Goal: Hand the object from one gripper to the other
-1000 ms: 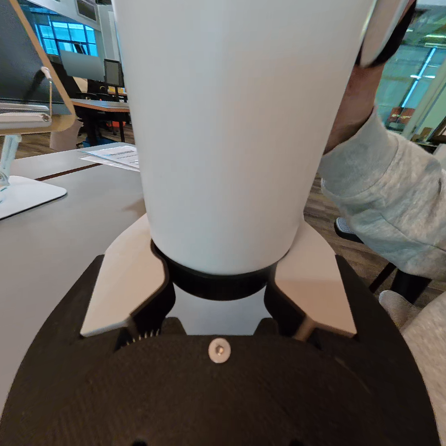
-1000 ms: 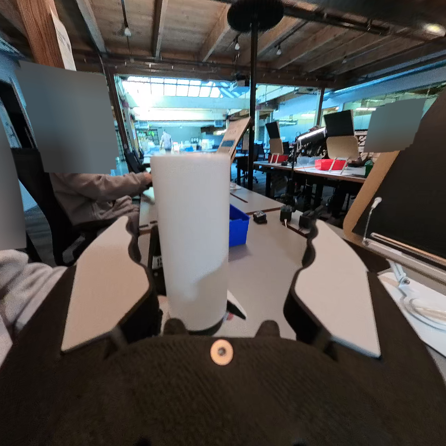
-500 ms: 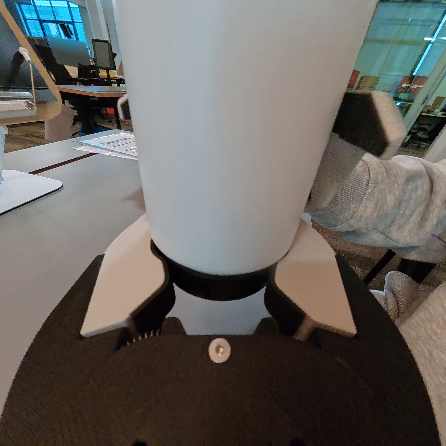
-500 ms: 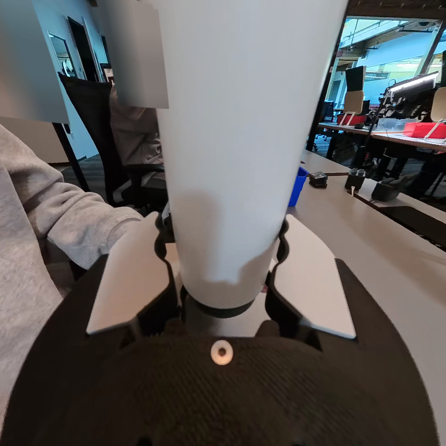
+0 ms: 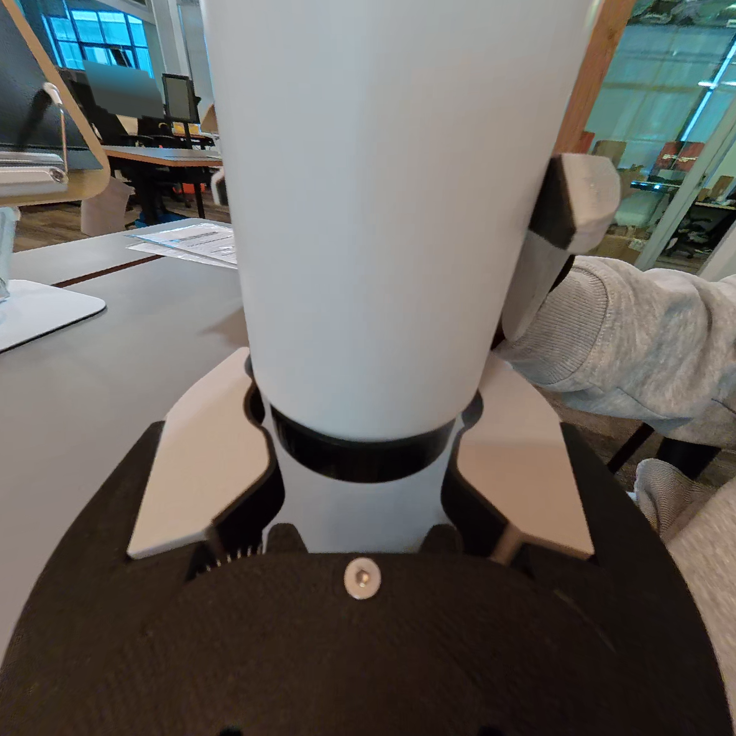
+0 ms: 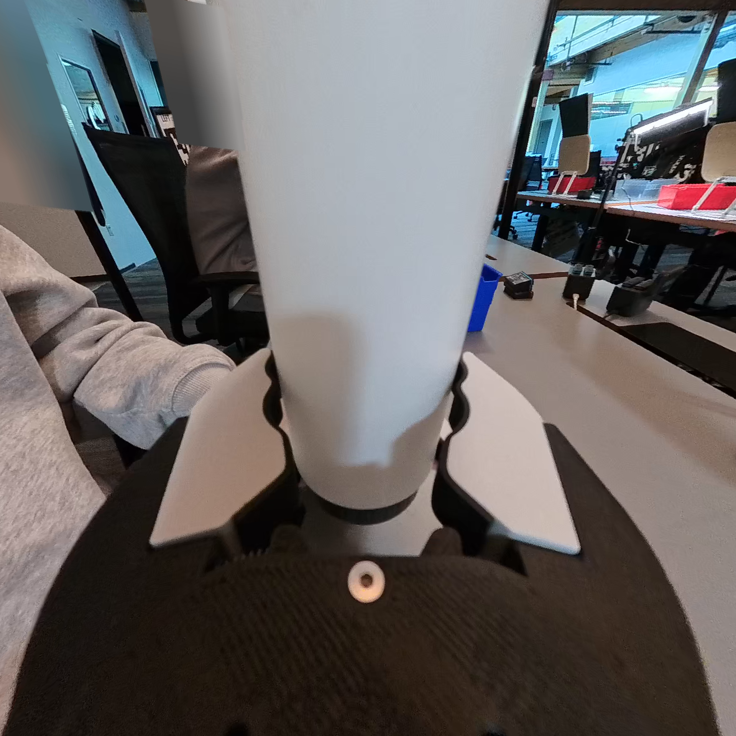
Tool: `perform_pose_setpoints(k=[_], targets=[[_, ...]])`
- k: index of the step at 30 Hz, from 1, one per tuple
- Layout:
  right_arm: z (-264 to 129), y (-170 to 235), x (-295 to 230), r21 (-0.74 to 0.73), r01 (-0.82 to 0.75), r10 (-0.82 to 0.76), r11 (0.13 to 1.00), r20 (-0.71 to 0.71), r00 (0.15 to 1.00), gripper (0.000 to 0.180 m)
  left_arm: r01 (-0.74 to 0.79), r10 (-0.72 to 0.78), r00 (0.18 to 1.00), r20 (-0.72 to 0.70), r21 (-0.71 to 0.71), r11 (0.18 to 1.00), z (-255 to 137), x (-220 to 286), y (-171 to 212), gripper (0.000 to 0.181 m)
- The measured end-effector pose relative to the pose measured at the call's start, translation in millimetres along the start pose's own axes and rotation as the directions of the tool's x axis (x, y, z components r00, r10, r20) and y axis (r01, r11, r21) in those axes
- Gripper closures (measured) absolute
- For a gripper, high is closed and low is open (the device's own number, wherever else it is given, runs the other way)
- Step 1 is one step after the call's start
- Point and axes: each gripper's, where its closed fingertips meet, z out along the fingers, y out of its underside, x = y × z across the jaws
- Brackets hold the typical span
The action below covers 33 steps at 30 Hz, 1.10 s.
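A tall white bottle [image 5: 366,199] with a black base stands upright between both grippers, above the grey table [image 5: 99,398]. My left gripper [image 5: 366,370] sits around its lower end with the jaws slightly parted, and a thin gap shows beside the black base. My right gripper [image 6: 366,378] is shut on the bottle [image 6: 366,199] just above the base. One of its fingers [image 5: 573,207] presses the bottle's right side in the left wrist view. The bottle's top is out of frame.
A grey sleeve [image 5: 617,318] reaches in from the right. A monitor foot [image 5: 40,314] and papers [image 5: 191,243] lie on the table. The right wrist view shows a blue bin [image 6: 484,298], small black devices [image 6: 517,282], a black chair [image 6: 159,223] and a seated person behind. The left gripper's tips are roughly 8 cm from the right gripper's.
My right gripper came in and closed on the bottle. My left gripper's fingers have since spread a little, and the bottle has shifted slightly away from the left camera.
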Motion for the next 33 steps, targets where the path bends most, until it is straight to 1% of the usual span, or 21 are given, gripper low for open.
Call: perform_pose_setpoints(k=[5, 8, 10, 15, 18, 20, 22, 25, 29, 31, 33], targets=[[-6, -1, 7, -0.022, 0.018, -0.019, 1.0, -0.033, 0.999, 0.095, 0.033, -0.033, 0.999, -0.007, 0.02, 0.999, -1, -2, -2, 0.069], [-11, -2, 12, -0.034, 0.03, -0.032, 0.999, -0.06, 0.998, 0.095, 0.04, -0.039, 0.999, -0.032, 0.033, 0.999, -1, 2, -4, 0.058], [-15, -2, 17, -0.042, 0.04, -0.043, 0.998, -0.079, 0.996, 0.095, 0.059, -0.056, 0.997, -0.061, 0.045, 0.997, -1, 5, -5, 0.056], [-18, 8, 23, -0.055, 0.023, -0.028, 0.998, -0.092, 0.995, 0.095, 0.105, -0.094, 0.993, -0.076, 0.15, 0.983, -13, 1, -28, 0.052], [-12, 19, 22, -0.076, 0.013, -0.019, 0.997, -0.082, 0.996, 0.095, 0.116, -0.116, 0.993, -0.014, 0.227, 0.967, -29, -14, -49, 0.053], [-6, 27, 19, -0.098, 0.016, -0.023, 0.995, -0.071, 0.997, 0.095, 0.101, -0.112, 0.993, 0.036, 0.235, 0.967, -39, -22, -61, 0.058], [0, 35, 15, -0.114, 0.015, -0.021, 0.993, -0.056, 0.998, 0.095, 0.09, -0.105, 0.993, 0.046, 0.247, 0.965, -47, -23, -75, 0.063], [10, 43, 9, -0.13, 0.0, -0.004, 0.992, -0.037, 0.999, 0.095, 0.1, -0.109, 0.994, 0.018, 0.269, 0.958, -54, -16, -95, 0.063], [22, 51, -1, -0.135, -0.008, 0.007, 0.991, -0.01, 1.0, 0.095, 0.092, -0.093, 0.996, -0.006, 0.247, 0.965, -52, -5, -107, 0.055], [27, 55, -5, -0.144, -0.005, 0.005, 0.99, 0.002, 1.0, 0.095, 0.067, -0.073, 0.997, 0.018, 0.233, 0.97, -51, -4, -109, 0.05], [31, 58, -10, -0.155, 0.003, -0.002, 0.988, 0.011, 1.0, 0.095, 0.034, -0.052, 0.996, 0.074, 0.227, 0.973, -51, -8, -110, 0.043]])
